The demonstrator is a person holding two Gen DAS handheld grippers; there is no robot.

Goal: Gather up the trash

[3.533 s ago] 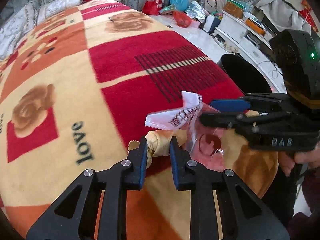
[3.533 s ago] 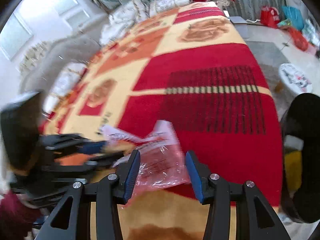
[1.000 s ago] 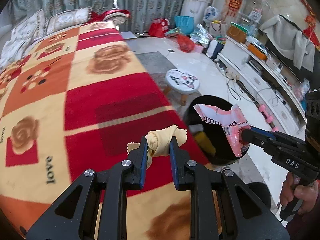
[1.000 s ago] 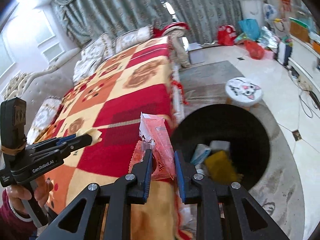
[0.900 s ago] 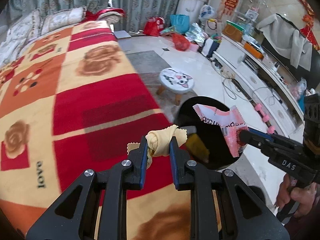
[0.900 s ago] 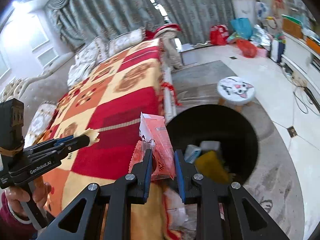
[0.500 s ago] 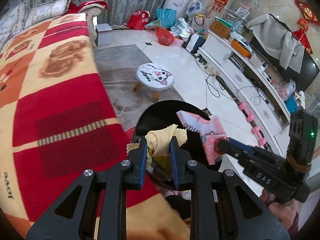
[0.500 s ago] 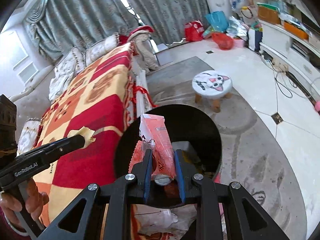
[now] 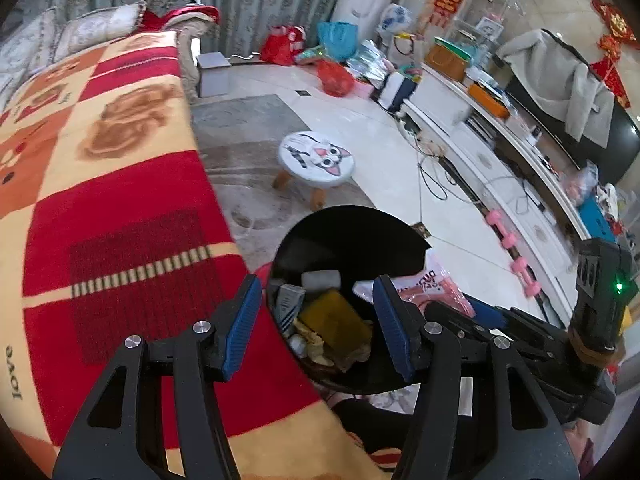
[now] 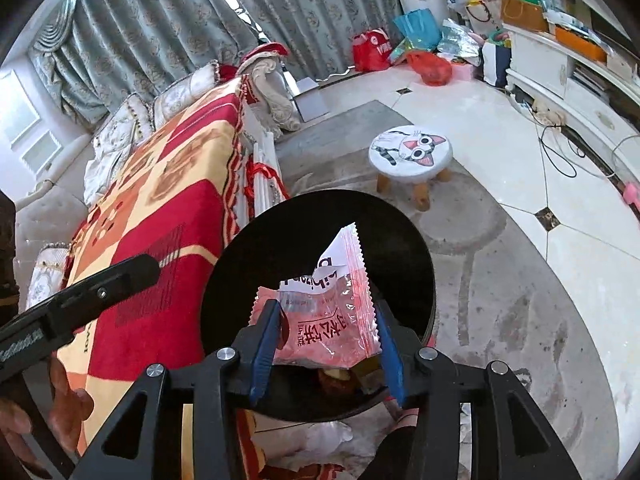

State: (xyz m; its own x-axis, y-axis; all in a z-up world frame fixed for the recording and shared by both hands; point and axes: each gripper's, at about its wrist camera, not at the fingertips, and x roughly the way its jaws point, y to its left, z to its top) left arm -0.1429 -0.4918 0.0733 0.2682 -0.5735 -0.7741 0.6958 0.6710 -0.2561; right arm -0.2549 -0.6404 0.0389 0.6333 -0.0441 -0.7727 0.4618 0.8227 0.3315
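A round black trash bin (image 9: 352,236) stands on the floor beside the bed, with several pieces of trash (image 9: 332,320) inside. My left gripper (image 9: 316,320) is open and empty above the bin. My right gripper (image 10: 326,344) is open over the bin (image 10: 280,248); a pink plastic snack wrapper (image 10: 332,316) hangs loose between its spread fingers. The wrapper (image 9: 432,288) and the right gripper also show at the right in the left wrist view.
The bed with a red, orange and yellow blanket (image 9: 100,200) lies left of the bin. A white cat-face stool (image 10: 412,152) stands beyond it on the tiled floor. A white cabinet (image 9: 500,152) lines the right wall. Bags (image 10: 424,60) lie by the curtains.
Both grippers moved from the bed to above the bin and opened. The yellow crumpled wad left the left gripper. The pink wrapper is loose in the right one.
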